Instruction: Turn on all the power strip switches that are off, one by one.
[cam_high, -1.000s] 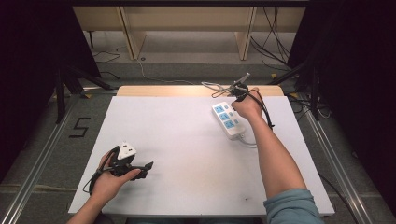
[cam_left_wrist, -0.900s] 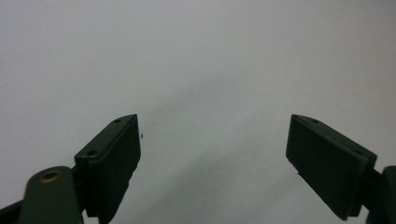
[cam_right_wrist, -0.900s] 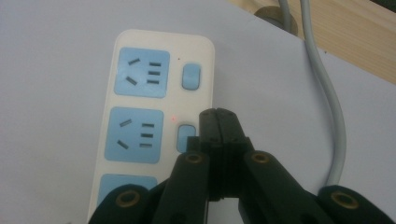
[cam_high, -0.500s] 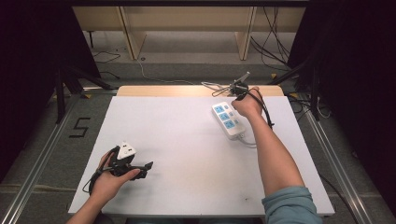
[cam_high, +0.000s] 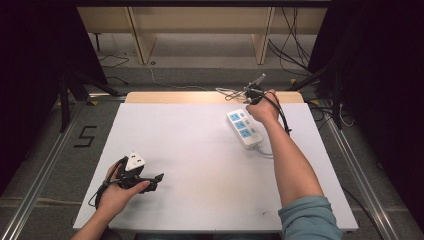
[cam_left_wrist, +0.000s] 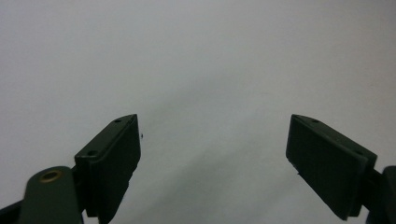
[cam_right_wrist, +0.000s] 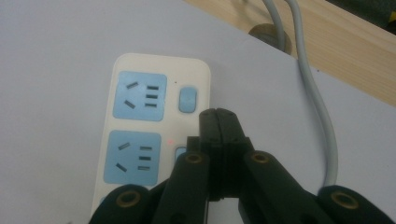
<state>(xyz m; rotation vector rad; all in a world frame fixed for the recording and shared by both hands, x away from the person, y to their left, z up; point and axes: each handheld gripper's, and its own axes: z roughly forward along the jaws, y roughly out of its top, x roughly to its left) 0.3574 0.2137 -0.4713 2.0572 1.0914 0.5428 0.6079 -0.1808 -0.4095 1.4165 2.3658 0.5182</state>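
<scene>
Item: white table (cam_high: 200, 150), broad and matte, with a wooden strip along its far edge; it carries a power strip (cam_high: 244, 129) at the far right, lying flat and slightly askew. Item: power strip (cam_right_wrist: 154, 135), cream body with rounded corners, pale blue socket faces in a row, a small blue rocker button (cam_right_wrist: 187, 100) beside each socket, a tiny red light glowing between the two nearer sockets, and a grey cord (cam_right_wrist: 317, 107) running off toward the wooden strip. Item: right gripper (cam_right_wrist: 218, 122), jaws pressed together and empty, tips poised over the strip's button column near the second switch. Handling note, as a judgement: the closed tips serve as a single poking point; press straight down on the centre of one button, lightly, so the light strip neither slides nor tilts, and avoid the socket slots. Item: left gripper (cam_left_wrist: 215, 154), jaws wide apart and empty, resting over bare table at the near left (cam_high: 137, 177), well apart from the strip.
</scene>
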